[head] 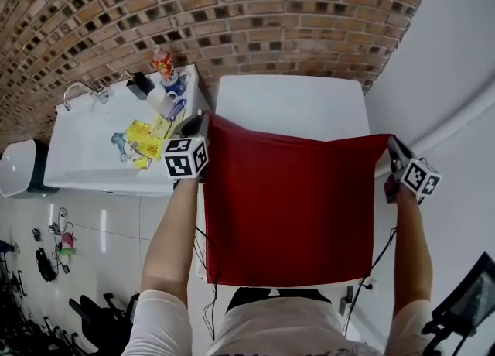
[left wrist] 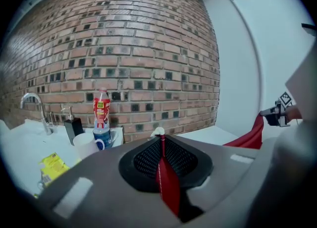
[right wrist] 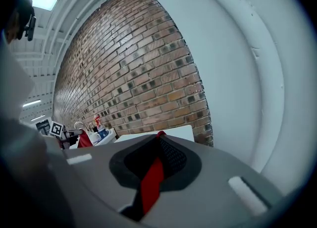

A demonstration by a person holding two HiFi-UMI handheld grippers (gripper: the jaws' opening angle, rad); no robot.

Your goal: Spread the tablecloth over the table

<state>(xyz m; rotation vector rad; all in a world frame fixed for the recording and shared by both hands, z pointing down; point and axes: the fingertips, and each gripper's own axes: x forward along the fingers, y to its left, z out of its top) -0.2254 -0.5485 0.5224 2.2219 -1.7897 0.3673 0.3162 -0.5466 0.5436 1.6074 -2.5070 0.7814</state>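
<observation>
A red tablecloth (head: 290, 207) hangs stretched between my two grippers above the near part of a white table (head: 292, 103). My left gripper (head: 203, 124) is shut on the cloth's far left corner. My right gripper (head: 393, 145) is shut on the far right corner. The cloth's near edge falls toward the person's body. In the left gripper view a strip of red cloth (left wrist: 167, 177) is pinched between the closed jaws. The right gripper view shows the same kind of red strip (right wrist: 151, 180) clamped between its jaws, with the white table (right wrist: 158, 134) beyond.
A white sink counter (head: 93, 142) stands left of the table, with a tap (head: 77, 91), a red-capped bottle (head: 162, 61), a white mug (head: 161, 99), a soap dispenser (head: 139, 83) and yellow packets (head: 143, 138). A brick wall (head: 232, 14) runs behind; a white wall (head: 456, 60) stands at the right.
</observation>
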